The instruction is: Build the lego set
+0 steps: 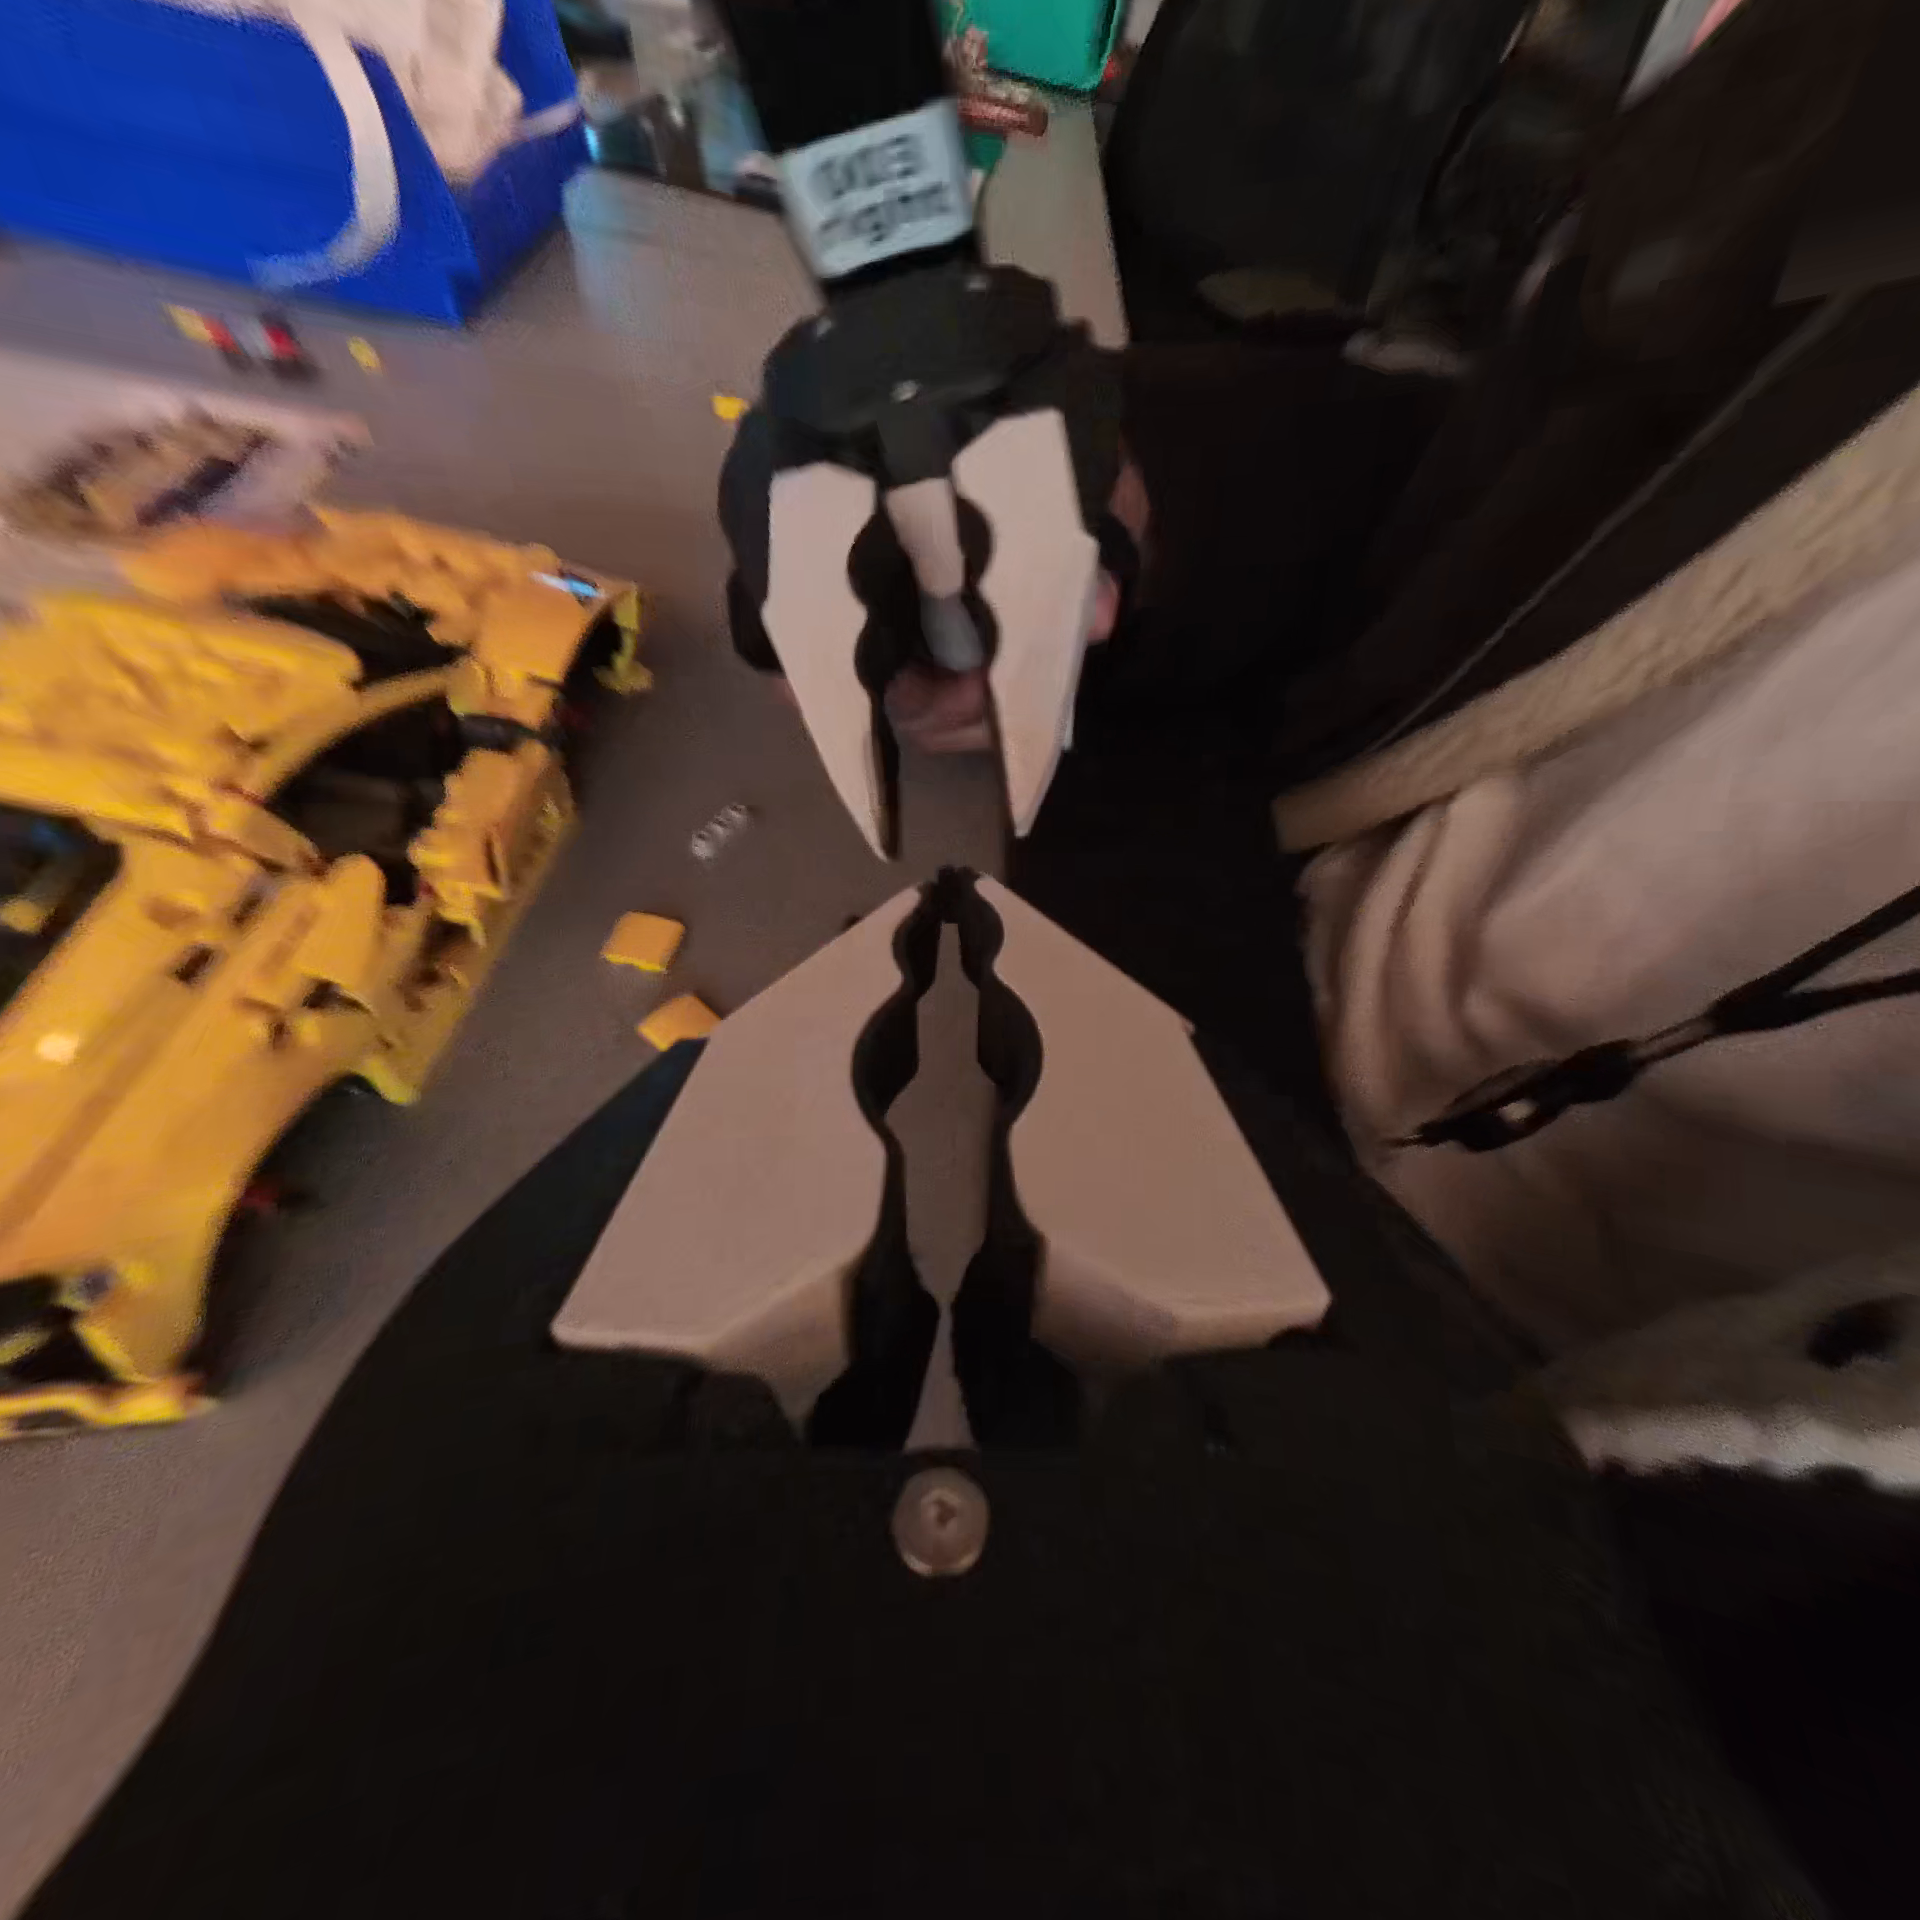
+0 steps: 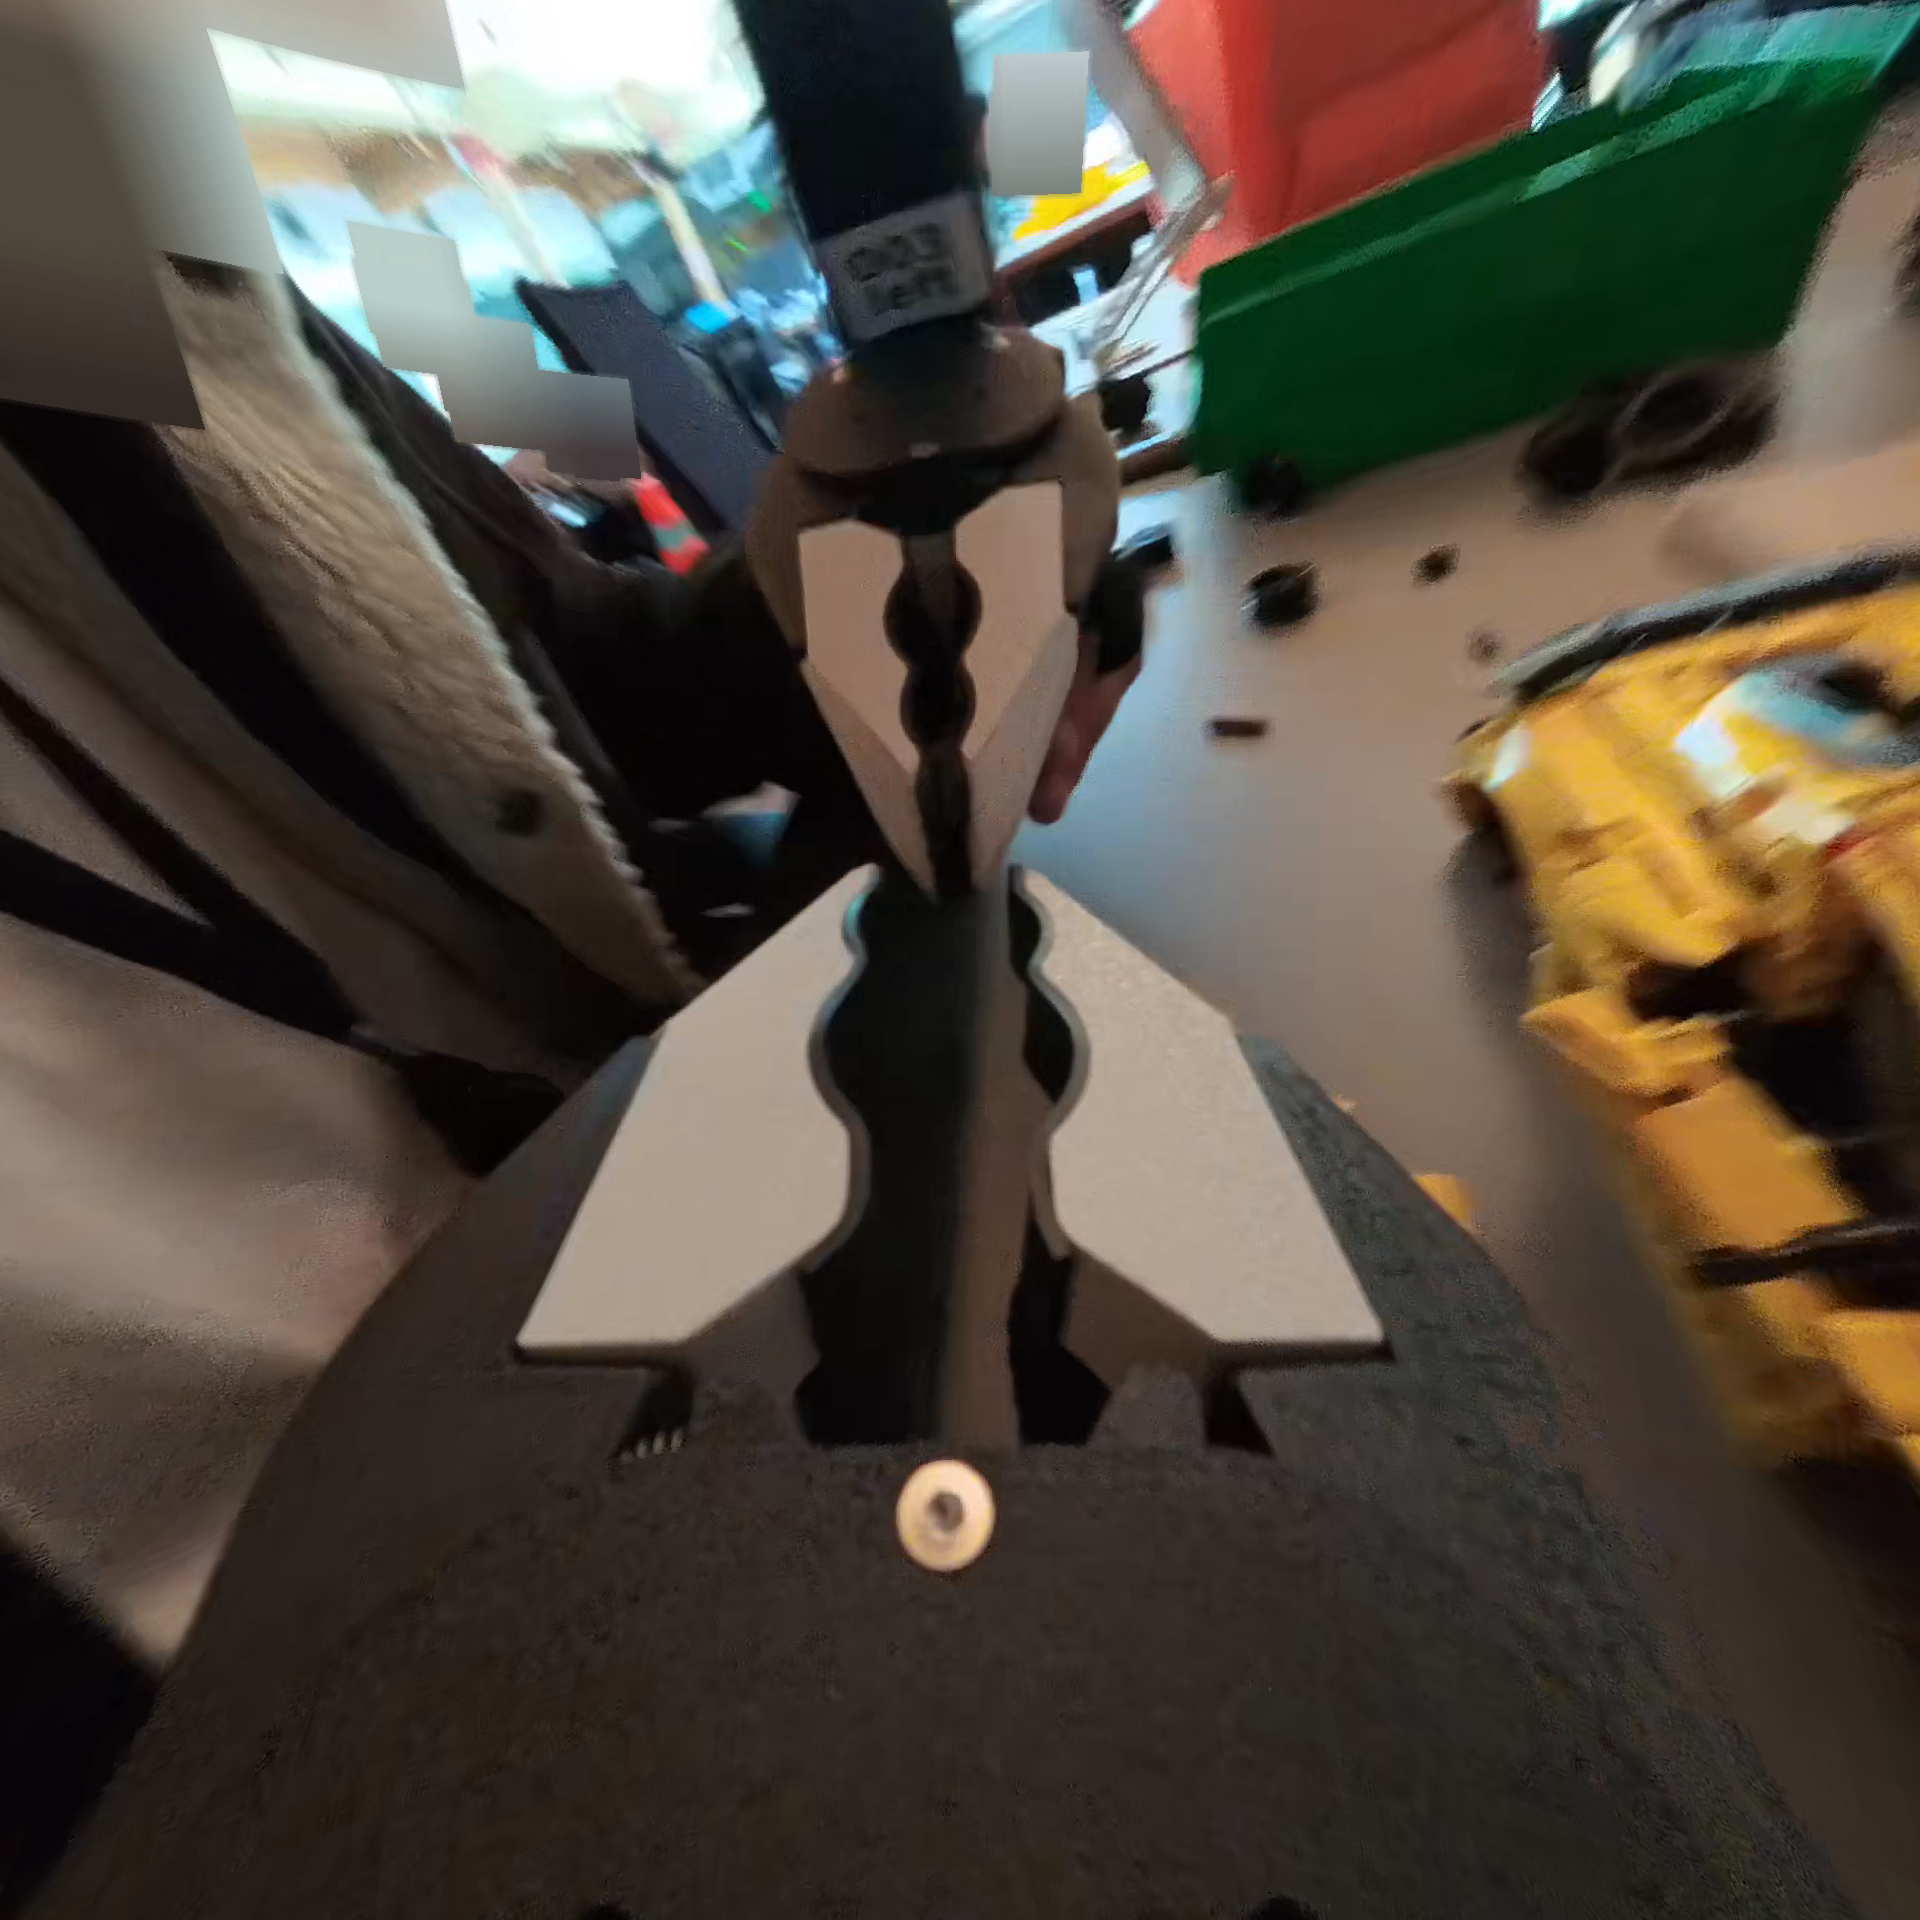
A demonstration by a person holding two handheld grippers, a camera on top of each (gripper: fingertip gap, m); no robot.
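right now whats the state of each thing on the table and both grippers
left gripper: shut, holding a small dark piece at its tips
right gripper: open, tip to tip with the left
yellow car: partly built, gaps in the body, resting on the table
loose yellow pieces: lying unattached beside the car
grey piece: loose on the table
blue bag: standing at the far edge

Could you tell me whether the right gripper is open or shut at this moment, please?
Open. In the right wrist view, the right gripper shows a clear gap between its fingers, with nothing held; the left wrist view shows the same gap. The left gripper is shut.
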